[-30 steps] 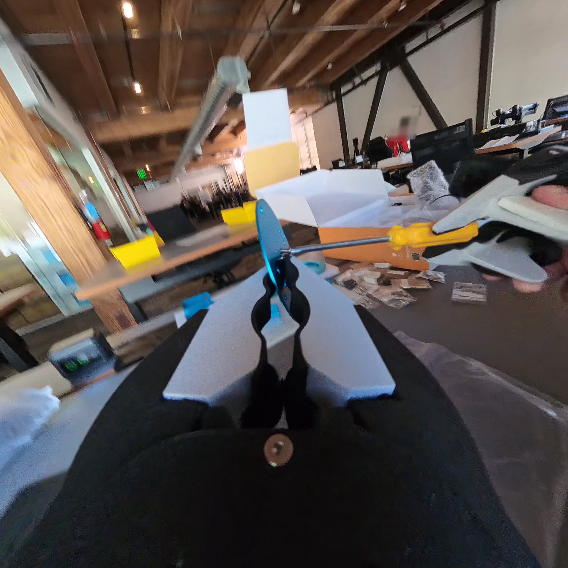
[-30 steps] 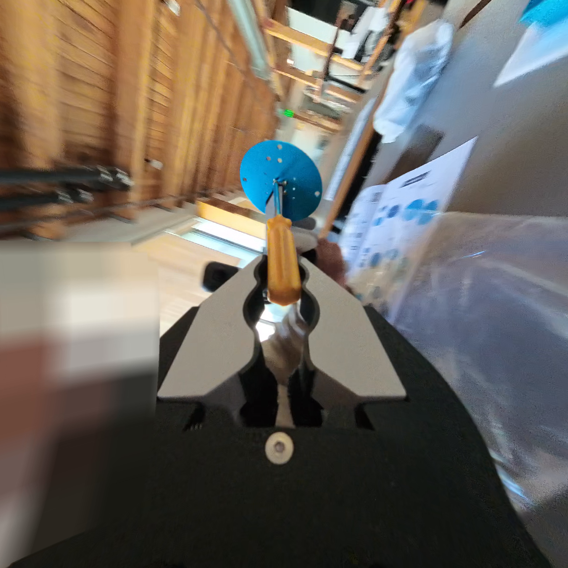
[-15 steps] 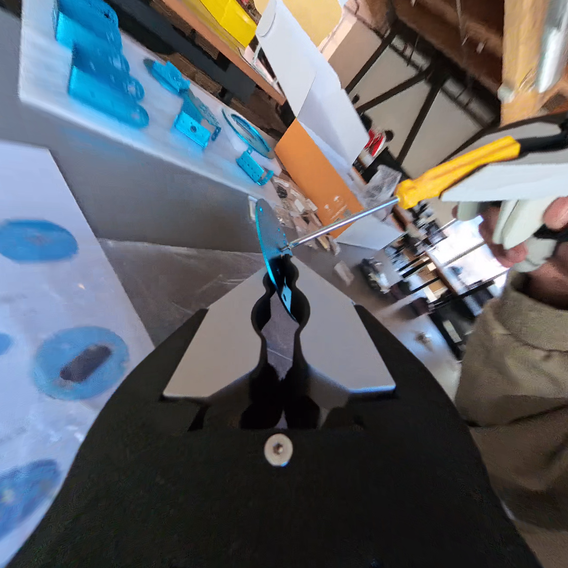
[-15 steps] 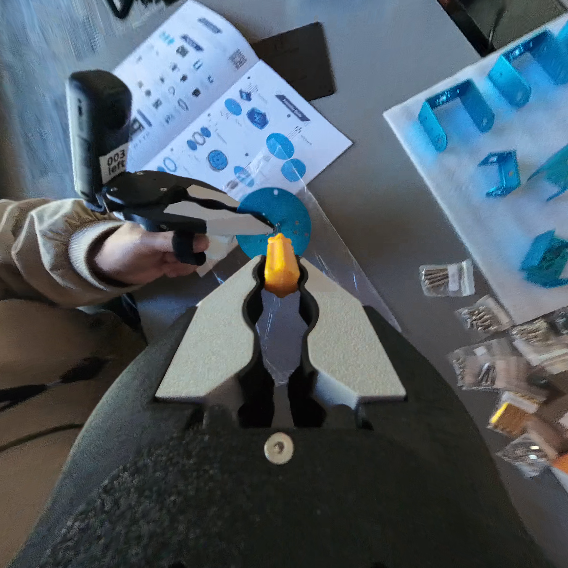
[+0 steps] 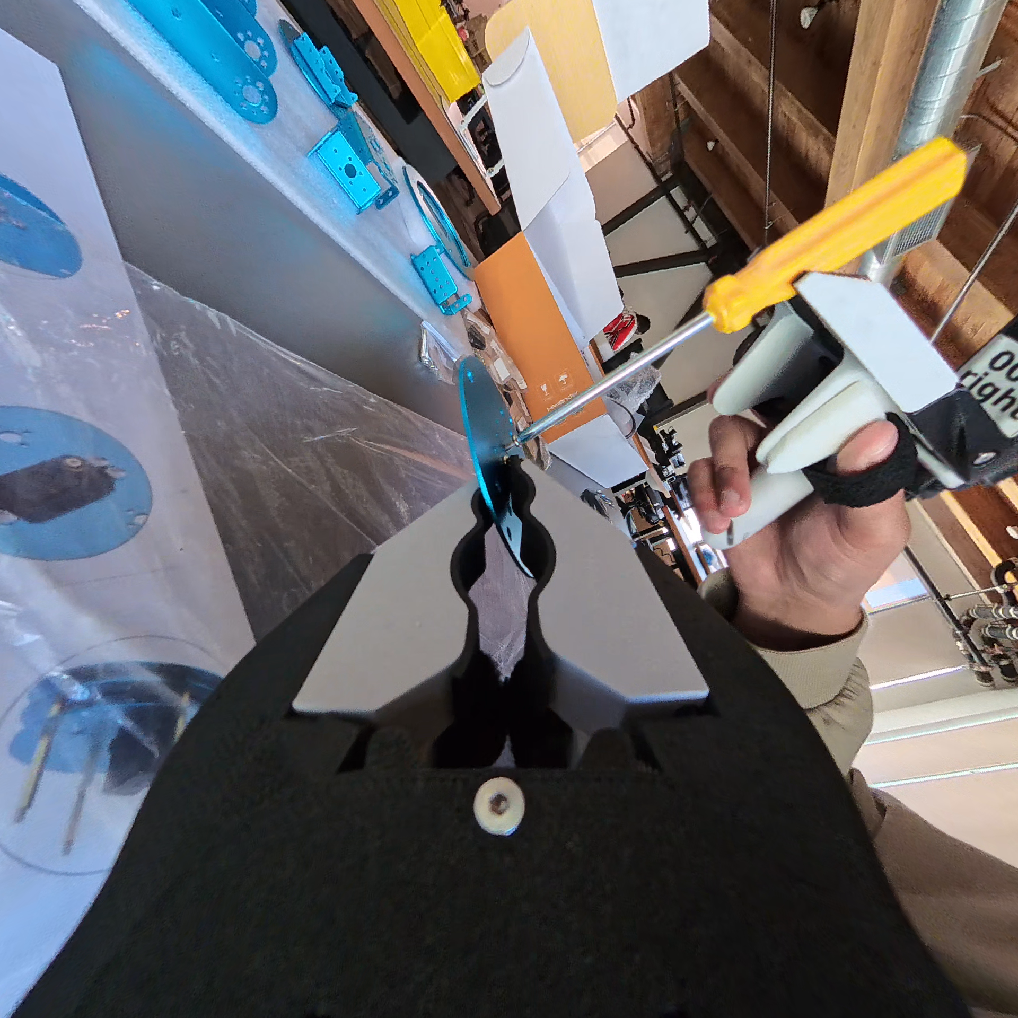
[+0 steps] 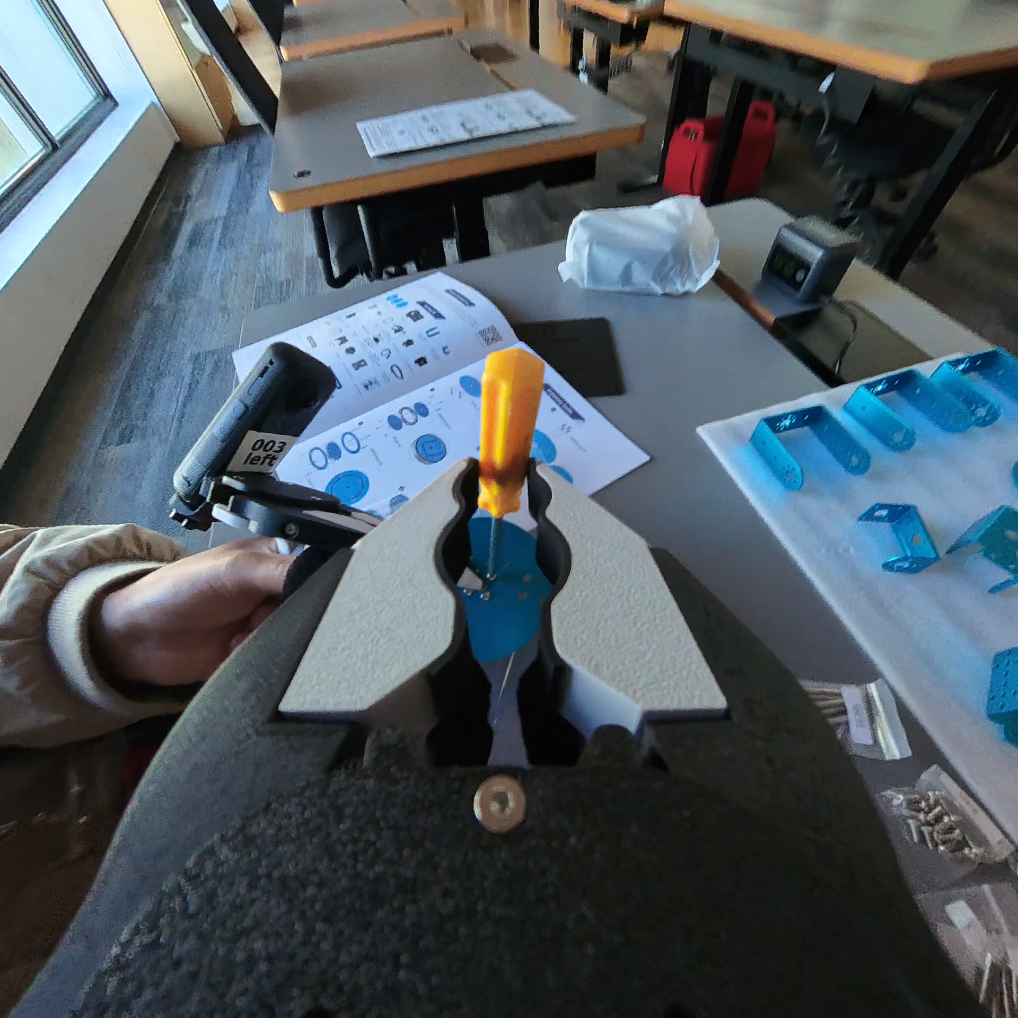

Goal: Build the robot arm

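The left claw (image 5: 504, 498) is clamped on the thin round blue metal disc (image 5: 487, 440), mid-frame; the right claw (image 6: 504, 479) grips the yellow-handled screwdriver (image 6: 507, 424), its tip touching a screw there; turning squarely seems needed

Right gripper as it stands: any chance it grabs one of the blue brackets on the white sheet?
Probably not. The right gripper is shut on the screwdriver, whose tip is on the blue disc in the left gripper. The brackets lie unobstructed on the sheet.
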`<state>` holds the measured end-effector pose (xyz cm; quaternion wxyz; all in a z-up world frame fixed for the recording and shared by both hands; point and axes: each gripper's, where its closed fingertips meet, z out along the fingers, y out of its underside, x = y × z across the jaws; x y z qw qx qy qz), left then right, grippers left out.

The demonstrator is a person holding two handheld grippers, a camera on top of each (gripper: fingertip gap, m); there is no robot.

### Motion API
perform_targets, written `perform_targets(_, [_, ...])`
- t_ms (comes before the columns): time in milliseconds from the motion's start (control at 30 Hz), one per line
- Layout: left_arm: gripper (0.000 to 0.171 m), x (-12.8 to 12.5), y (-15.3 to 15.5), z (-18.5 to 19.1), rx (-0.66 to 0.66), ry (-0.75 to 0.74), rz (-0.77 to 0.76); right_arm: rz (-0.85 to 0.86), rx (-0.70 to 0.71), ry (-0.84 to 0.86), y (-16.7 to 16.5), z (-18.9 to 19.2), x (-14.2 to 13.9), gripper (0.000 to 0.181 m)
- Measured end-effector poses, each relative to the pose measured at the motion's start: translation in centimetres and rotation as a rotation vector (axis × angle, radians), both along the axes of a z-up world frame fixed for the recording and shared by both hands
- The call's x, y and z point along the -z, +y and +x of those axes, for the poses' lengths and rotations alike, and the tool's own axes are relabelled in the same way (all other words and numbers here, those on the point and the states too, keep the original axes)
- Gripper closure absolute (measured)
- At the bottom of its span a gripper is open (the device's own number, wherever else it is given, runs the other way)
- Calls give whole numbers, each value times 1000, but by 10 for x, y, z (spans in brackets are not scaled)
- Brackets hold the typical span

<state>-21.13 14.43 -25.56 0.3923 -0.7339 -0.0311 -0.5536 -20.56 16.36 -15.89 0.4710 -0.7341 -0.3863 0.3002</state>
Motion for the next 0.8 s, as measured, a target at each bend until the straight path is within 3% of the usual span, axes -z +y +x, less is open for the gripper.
perform_targets(233, [167,3,1,-3,-14,26,3,12,-20,109,3,-3,4,156])
perform_targets(367, [167,7,-1,0,-4,11,-17,-36,-40,154,2,-6,7,165])
perform_targets(600, [167,18,-1,3,10,-25,-93,118,-80,51,-9,-7,15,165])
perform_targets(800, [166,38,-6,10,54,28,-215,63,-113,21,-10,1,36,165])
